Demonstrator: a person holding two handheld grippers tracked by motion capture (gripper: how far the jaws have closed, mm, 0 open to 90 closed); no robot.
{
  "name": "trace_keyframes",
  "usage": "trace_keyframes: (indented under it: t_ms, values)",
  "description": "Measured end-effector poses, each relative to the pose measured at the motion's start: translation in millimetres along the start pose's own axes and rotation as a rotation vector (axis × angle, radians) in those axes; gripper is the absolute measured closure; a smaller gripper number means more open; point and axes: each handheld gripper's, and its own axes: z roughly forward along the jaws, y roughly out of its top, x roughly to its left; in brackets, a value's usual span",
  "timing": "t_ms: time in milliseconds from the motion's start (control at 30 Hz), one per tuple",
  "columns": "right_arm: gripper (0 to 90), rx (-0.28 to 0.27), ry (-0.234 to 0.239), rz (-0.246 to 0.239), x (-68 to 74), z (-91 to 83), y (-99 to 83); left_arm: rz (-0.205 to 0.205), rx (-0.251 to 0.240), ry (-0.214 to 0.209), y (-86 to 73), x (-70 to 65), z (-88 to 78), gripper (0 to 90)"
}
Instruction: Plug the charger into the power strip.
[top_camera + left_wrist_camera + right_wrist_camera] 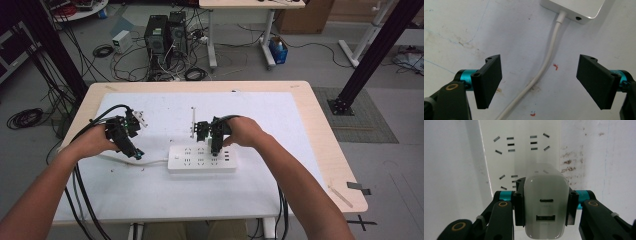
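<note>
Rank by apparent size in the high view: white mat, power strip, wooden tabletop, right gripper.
1. wooden tabletop
2. white mat
3. power strip
4. right gripper, partly hidden by the hand, so unsure.

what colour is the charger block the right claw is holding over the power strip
White, a glossy rounded plastic USB charger block with two dark ports on its end; the right gripper view shows it best.

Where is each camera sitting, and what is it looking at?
High view: sits above the person's side, looks forward and down on the table; both forearms, left gripper and right gripper show.
Left gripper view: rides that gripper, looks down at the white cable between its open jaws.
Right gripper view: rides that gripper, looks along the jaws clamped on a white charger above the power strip.
Shared: all three views show the power strip.
</note>
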Motion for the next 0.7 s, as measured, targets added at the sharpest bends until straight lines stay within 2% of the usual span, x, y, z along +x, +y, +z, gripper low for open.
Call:
trace_keyframes:
  t_ms: [33,133,200,233,267,400,467,500,533,633,700]
  values:
    - [62.2,0.003,-0.001,-0.007,0.2,0.3,0.4,-0.015,-0.009,-0.001,-0.1,-1.1,1.4,20.7]
    - [62.2,0.008,-0.003,-0.024,2.6,0.0,0.6,-0.01,-0.01,0.001,-1.1,-1.6,2.4,20.7]
    - [62.2,0.008,-0.025,-0.011,-0.2,0.7,-0.7,-0.014,-0.006,0.001,-2.4,-2.0,2.9,20.7]
    - [62.2,0.003,-0.018,0.005,-0.3,0.6,-0.4,-0.012,-0.005,0.0,-3.0,-1.6,2.9,20.7]
    - [62.2,-0.004,-0.009,-0.009,-1.2,0.6,0.1,-0.016,-0.005,-0.002,-3.6,-1.4,2.7,20.7]
    - [62.2,-0.021,0.019,0.004,-2.5,0.8,4.6,-0.023,-0.01,-0.003,-4.9,-0.9,2.1,20.7]
    - [62.2,0.006,0.005,-0.007,-3.1,1.1,4.5,-0.03,-0.016,-0.002,-5.0,-1.4,2.2,20.7]
    - [62.2,0.012,0.006,-0.016,-3.5,1.1,3.9,-0.019,-0.011,-0.003,-4.8,-1.3,1.8,20.7]
    - [62.2,0.015,0.013,-0.016,-3.7,1.0,2.2,-0.025,-0.017,-0.006,-4.7,-2.0,2.2,20.7]
    - [62.2,0.006,0.03,-0.018,-3.4,0.8,2.2,-0.022,-0.007,-0.007,-4.1,-1.0,3.1,20.7]
    - [62.2,-0.001,0.023,-0.012,-3.1,1.2,4.8,-0.018,-0.006,-0.007,-3.3,0.0,3.6,20.7]
